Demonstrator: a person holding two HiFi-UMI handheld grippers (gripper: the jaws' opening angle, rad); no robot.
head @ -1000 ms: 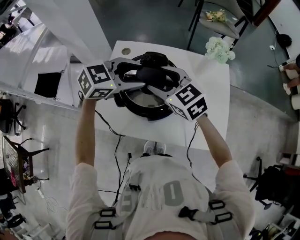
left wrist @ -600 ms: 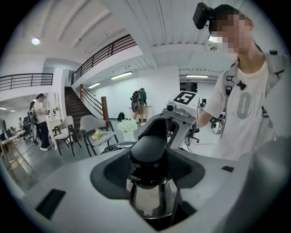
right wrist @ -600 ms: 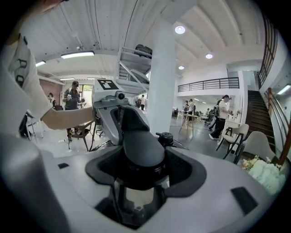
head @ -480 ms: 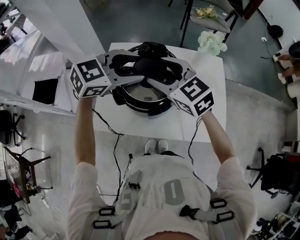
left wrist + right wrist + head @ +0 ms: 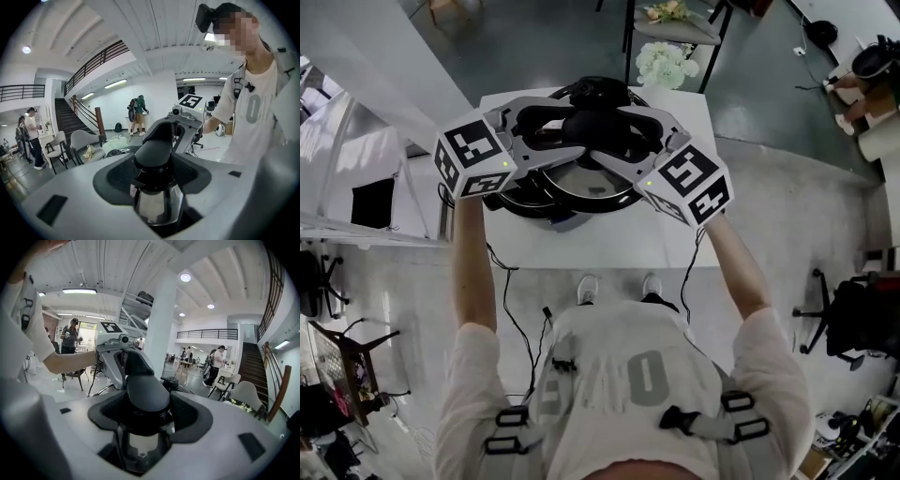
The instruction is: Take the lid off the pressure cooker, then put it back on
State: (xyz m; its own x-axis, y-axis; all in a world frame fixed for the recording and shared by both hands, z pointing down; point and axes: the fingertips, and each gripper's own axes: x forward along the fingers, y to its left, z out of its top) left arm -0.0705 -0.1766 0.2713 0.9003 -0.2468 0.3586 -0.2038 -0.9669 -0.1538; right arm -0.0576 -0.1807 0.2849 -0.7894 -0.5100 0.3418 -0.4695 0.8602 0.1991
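Obs.: left gripper (image 5: pixel 155 180) and right gripper (image 5: pixel 143 420) come in from opposite sides. Both are clenched on the black lid handle (image 5: pixel 598 131), with the pads pressed against it in each gripper view. The steel lid (image 5: pixel 581 180) hangs under the handle. From the head view it looks raised and offset from the black pressure cooker pot (image 5: pixel 517 202), which stands on the bench (image 5: pixel 609 239). Whether the lid has fully cleared the rim I cannot tell.

Risks (judgement):
- Two grips share one short handle. If one hand rises or swings faster than the other, the lid tips and can twist in the pads.
- The handle looks smooth and rounded, so the weight of the lid could work it out of the grip. It would drop onto the pot rim or the bench.
- Refitting needs the lid level and lined up with the rim. A tilted lid would likely catch on one side and jam or shove the pot.
- Cables (image 5: pixel 511 291) hang below the bench near the person's feet and could snag.

Surface: small white bench, bare around the pot.

Room: open hall with grey floor (image 5: pixel 769 122), white flowers (image 5: pixel 664 64) beyond the bench, staircase (image 5: pixel 65 117), people standing in the background (image 5: pixel 137 110).
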